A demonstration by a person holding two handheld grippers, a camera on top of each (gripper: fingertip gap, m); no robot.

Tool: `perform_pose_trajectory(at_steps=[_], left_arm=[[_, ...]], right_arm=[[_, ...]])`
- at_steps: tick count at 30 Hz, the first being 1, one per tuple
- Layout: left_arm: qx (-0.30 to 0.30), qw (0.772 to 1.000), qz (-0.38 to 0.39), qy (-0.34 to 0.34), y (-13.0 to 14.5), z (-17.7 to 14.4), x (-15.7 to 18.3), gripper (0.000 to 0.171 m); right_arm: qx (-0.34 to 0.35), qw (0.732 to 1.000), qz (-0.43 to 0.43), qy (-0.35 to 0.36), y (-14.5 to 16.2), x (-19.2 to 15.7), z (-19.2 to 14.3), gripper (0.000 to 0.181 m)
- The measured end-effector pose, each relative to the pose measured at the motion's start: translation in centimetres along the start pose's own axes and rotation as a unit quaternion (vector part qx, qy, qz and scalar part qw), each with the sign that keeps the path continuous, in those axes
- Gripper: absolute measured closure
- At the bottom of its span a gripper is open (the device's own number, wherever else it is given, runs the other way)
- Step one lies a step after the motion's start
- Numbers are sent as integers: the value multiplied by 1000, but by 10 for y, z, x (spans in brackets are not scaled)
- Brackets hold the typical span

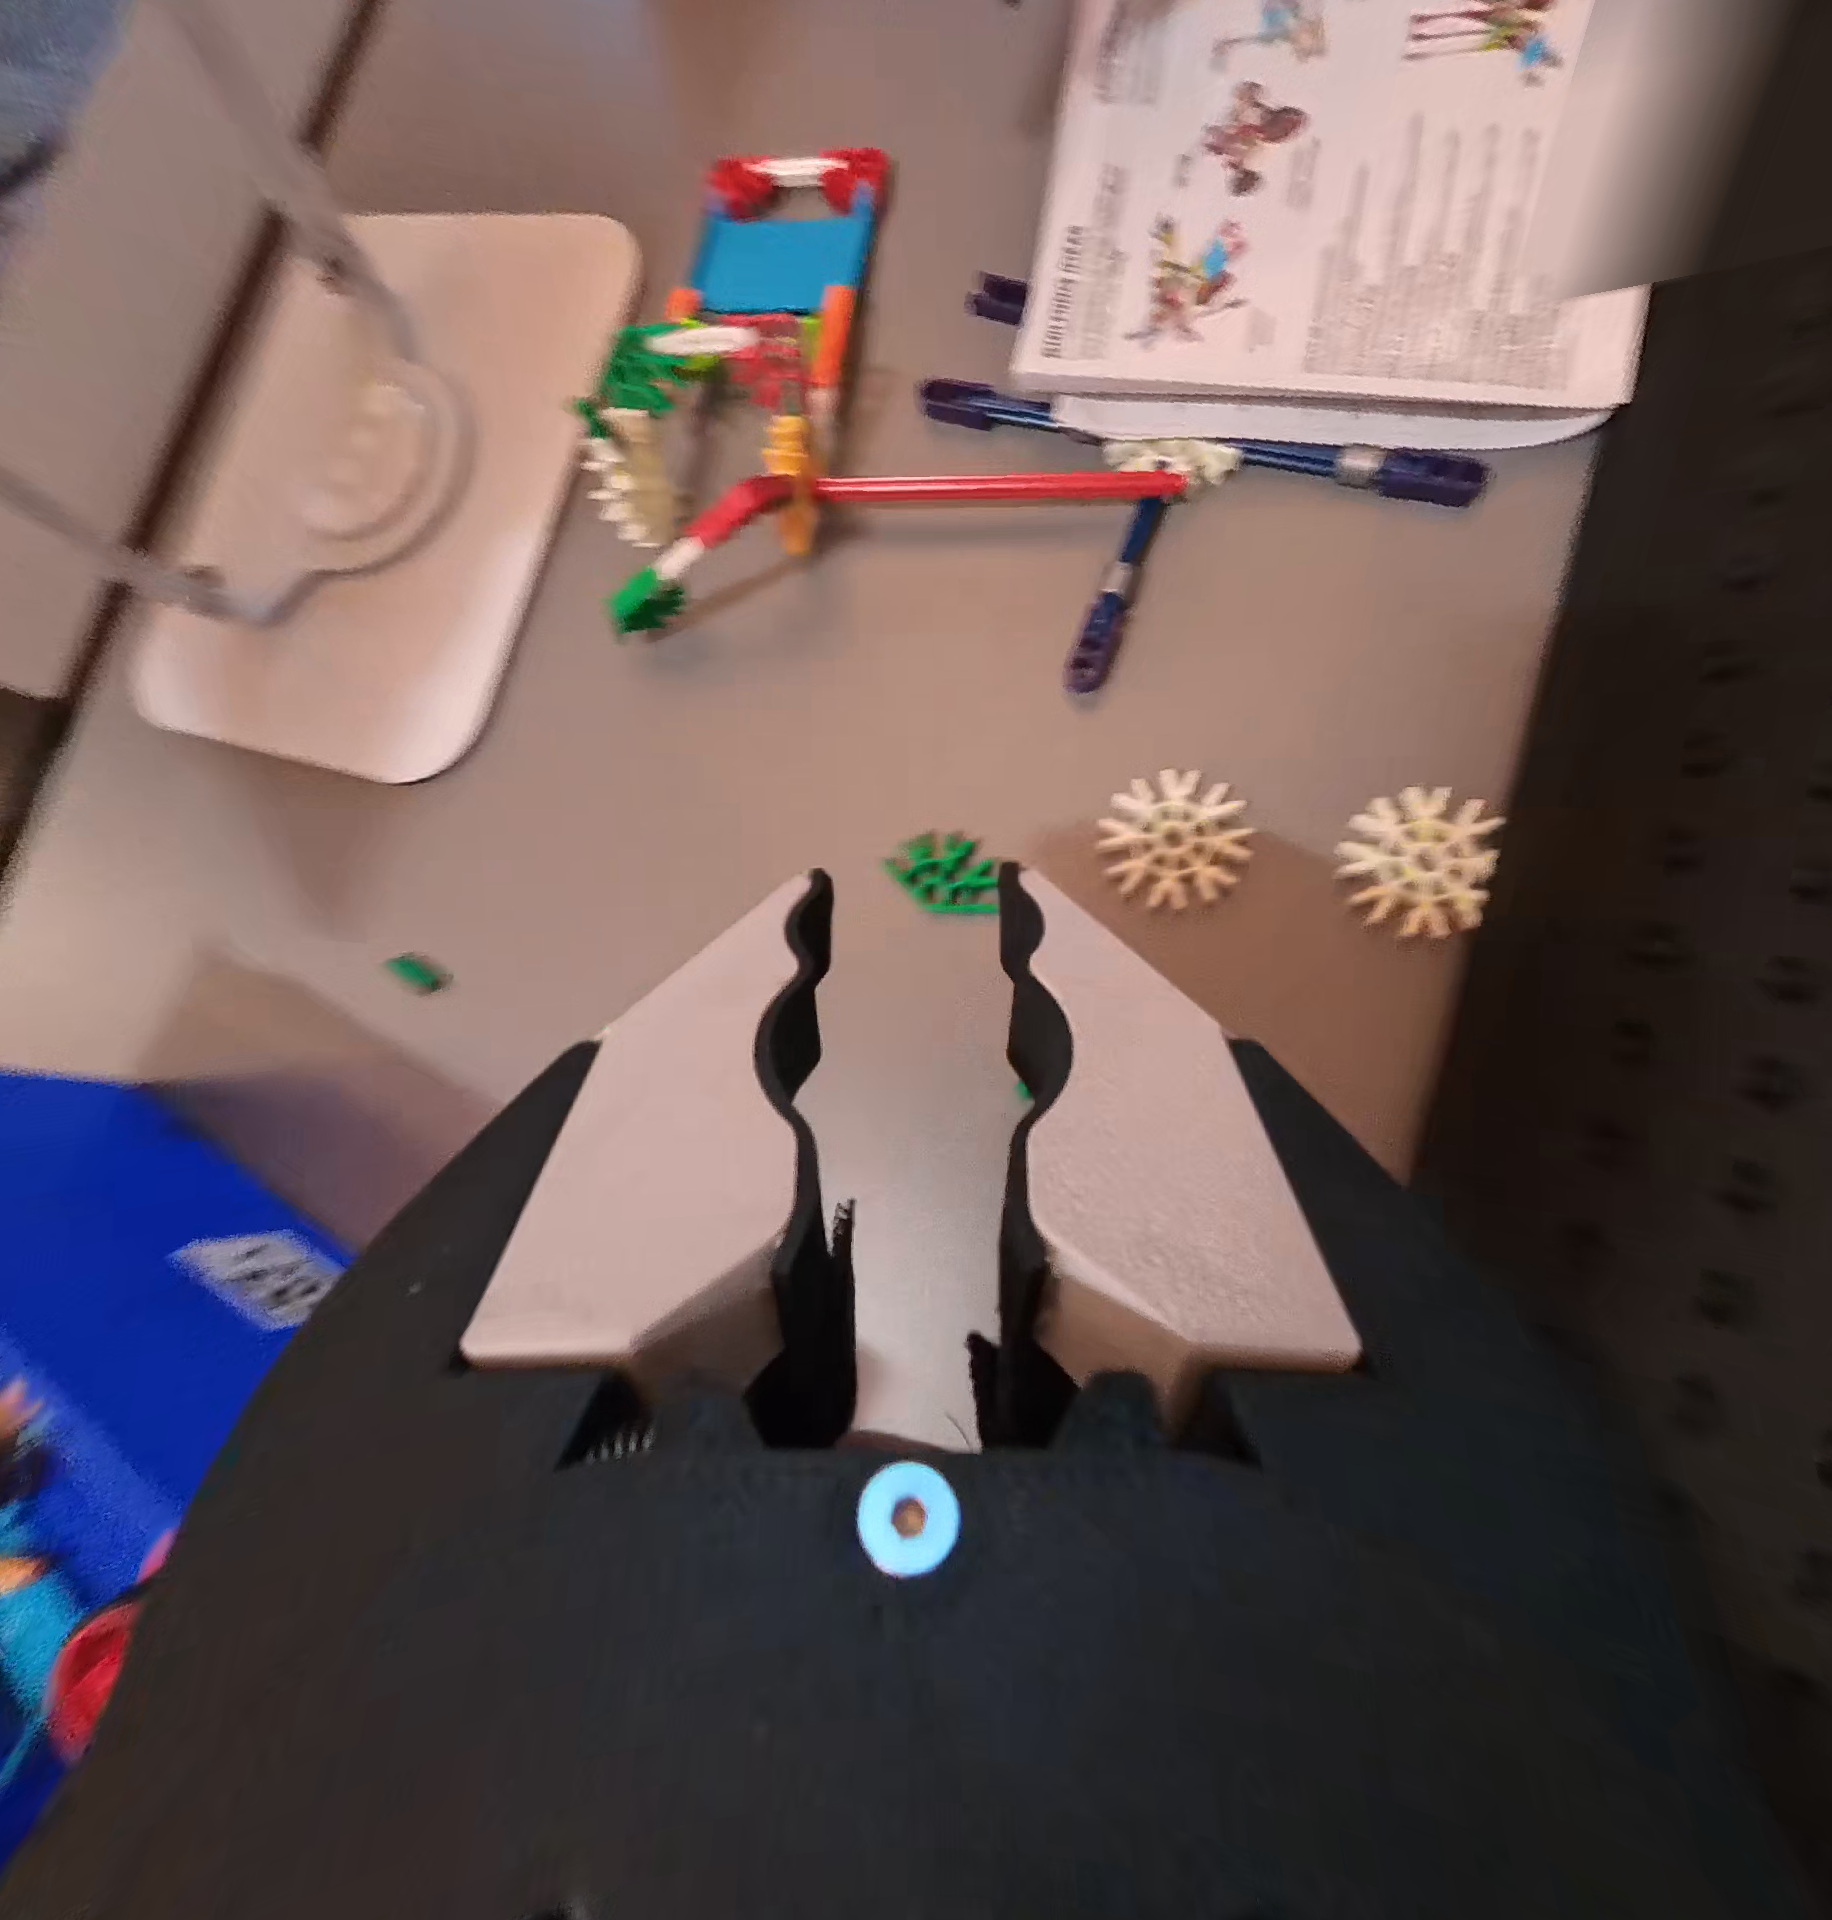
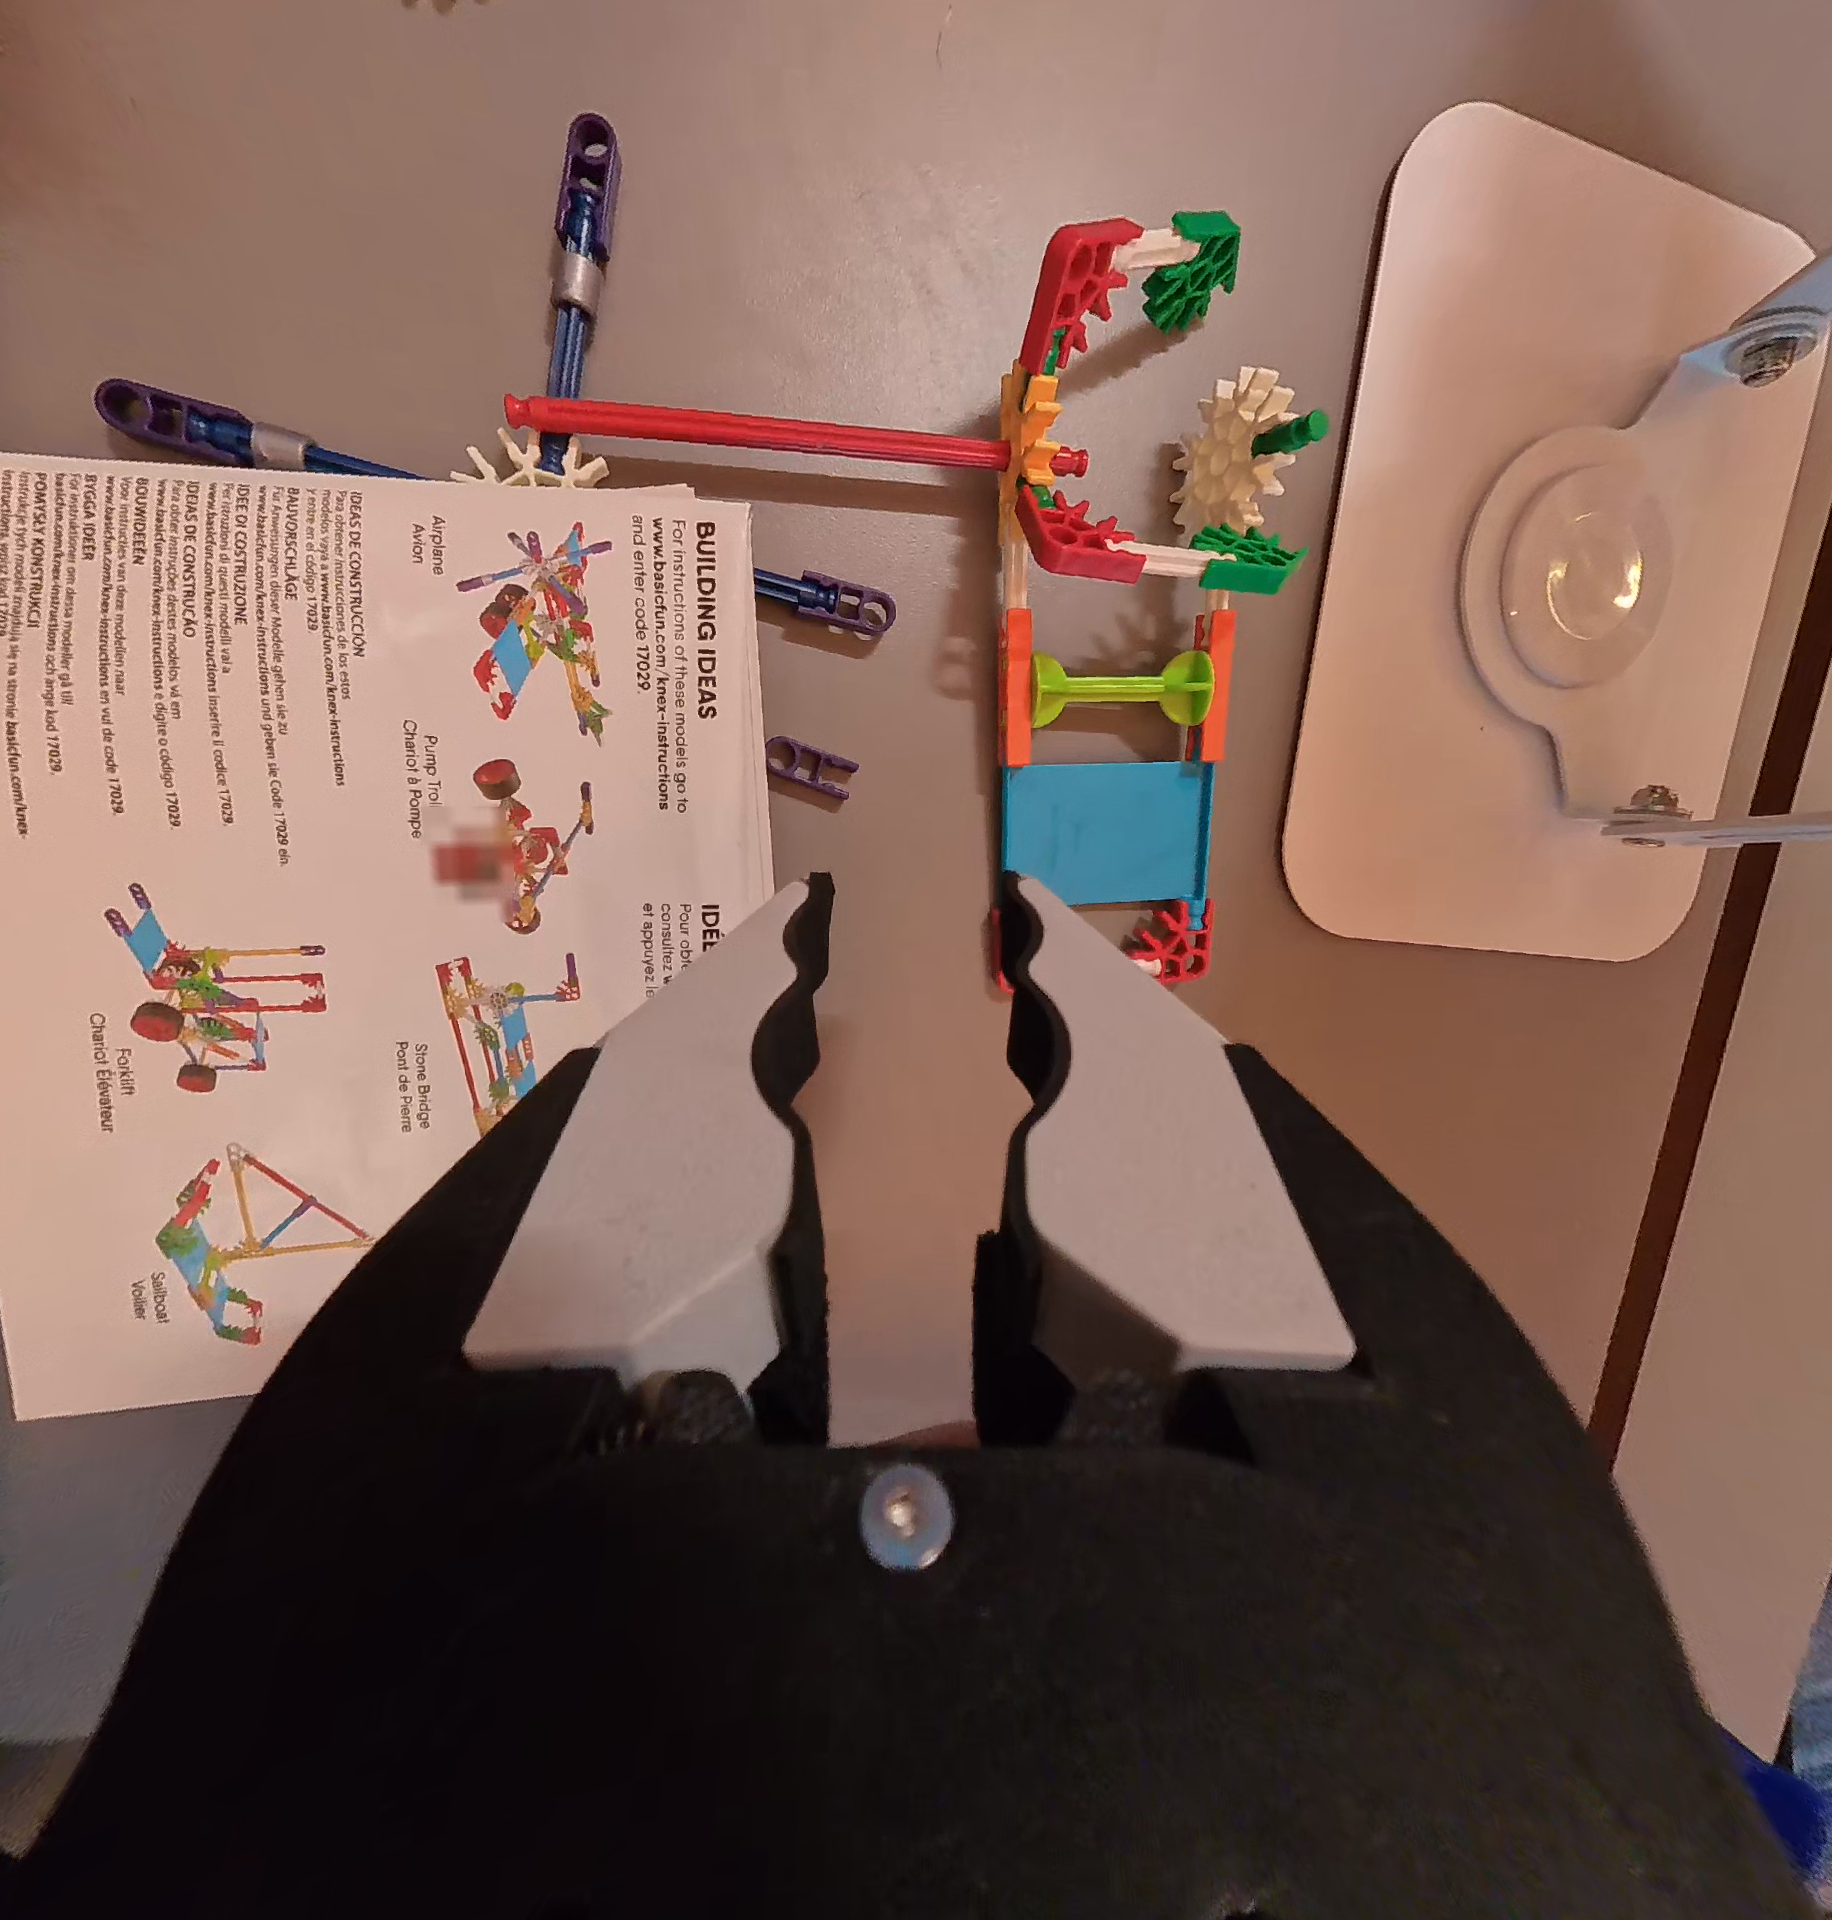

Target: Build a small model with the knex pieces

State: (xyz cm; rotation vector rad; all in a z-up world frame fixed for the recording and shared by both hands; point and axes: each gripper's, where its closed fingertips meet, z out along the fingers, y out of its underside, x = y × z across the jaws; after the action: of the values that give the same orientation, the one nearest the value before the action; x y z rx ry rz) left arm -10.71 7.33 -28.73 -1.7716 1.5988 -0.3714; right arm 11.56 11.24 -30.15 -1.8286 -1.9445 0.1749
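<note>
My left gripper (image 1: 914,883) is open and empty above the grey table, its tips just short of a small green connector (image 1: 943,875). Two cream snowflake connectors (image 1: 1174,840) (image 1: 1416,860) lie to its right. A colourful rod-and-connector model (image 1: 756,364) with a blue panel lies farther off, a long red rod (image 1: 995,486) running from it to a cream hub with blue rods (image 1: 1166,462). My right gripper (image 2: 914,894) is open and empty, hovering just before the model's blue panel (image 2: 1104,831) and red end connectors (image 2: 1177,940).
A printed instruction booklet (image 2: 268,831) lies left of the right gripper, also in the left wrist view (image 1: 1307,208). A white plate with a clear suction mount (image 2: 1546,540) stands right of the model. A blue box (image 1: 91,1299) sits at lower left. A loose purple clip (image 2: 813,767) and a tiny green piece (image 1: 418,971) lie on the table. Measured from the fingertips, the small green connector (image 1: 943,875) is 7 cm or so from the left gripper and 20 cm from the right.
</note>
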Motion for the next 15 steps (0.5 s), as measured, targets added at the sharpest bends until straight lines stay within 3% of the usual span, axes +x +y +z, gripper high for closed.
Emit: perform_pose_trajectory(at_steps=[7, 15], left_arm=[[-57, 983, -1, -175, 25, -68, -83, 140], [-112, 958, -9, -264, 58, -120, -138, 143]], right_arm=[[-4, 1000, 2, -7, 2, -1, 5, 150], [-7, 1000, 7, -12, 6, -1, 8, 150]])
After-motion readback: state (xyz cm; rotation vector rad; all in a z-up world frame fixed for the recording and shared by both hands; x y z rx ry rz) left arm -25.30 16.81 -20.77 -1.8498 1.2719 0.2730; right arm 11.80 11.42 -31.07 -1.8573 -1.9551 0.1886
